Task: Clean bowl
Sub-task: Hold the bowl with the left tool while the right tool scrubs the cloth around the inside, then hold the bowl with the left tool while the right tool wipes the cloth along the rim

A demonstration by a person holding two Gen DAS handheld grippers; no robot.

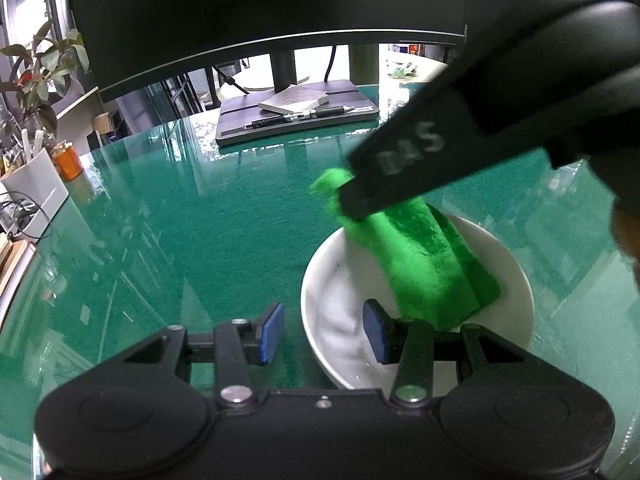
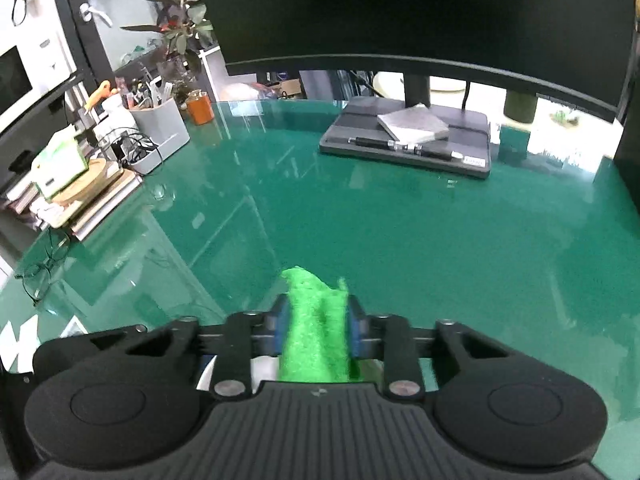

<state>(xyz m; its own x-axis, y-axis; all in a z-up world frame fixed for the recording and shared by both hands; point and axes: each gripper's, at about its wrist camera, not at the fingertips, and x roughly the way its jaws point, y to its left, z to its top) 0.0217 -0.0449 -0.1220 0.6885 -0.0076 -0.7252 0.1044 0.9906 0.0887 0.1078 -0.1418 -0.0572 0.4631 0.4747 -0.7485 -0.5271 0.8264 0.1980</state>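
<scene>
A white bowl [image 1: 516,280] stands on the green glass-topped table [image 1: 200,240], with white foam on its inside. My left gripper [image 1: 324,332] is open and straddles the bowl's near-left rim. Its right pad is inside the bowl and its left pad is outside, with a strip of table showing between that pad and the rim. My right gripper [image 2: 318,328] is shut on a bright green cloth [image 2: 316,332]. In the left wrist view one of its black fingers [image 1: 400,168] reaches in from the upper right. The green cloth [image 1: 432,272] hangs down from it into the bowl, against the far inner wall.
A large dark monitor [image 2: 400,12] stands at the back. In front of its stand lies a grey case [image 2: 408,144] with a notepad and pens on it. At the left are a white organiser [image 2: 160,132], an orange jar [image 2: 199,109], stacked books [image 2: 92,200] and glasses [image 2: 40,272].
</scene>
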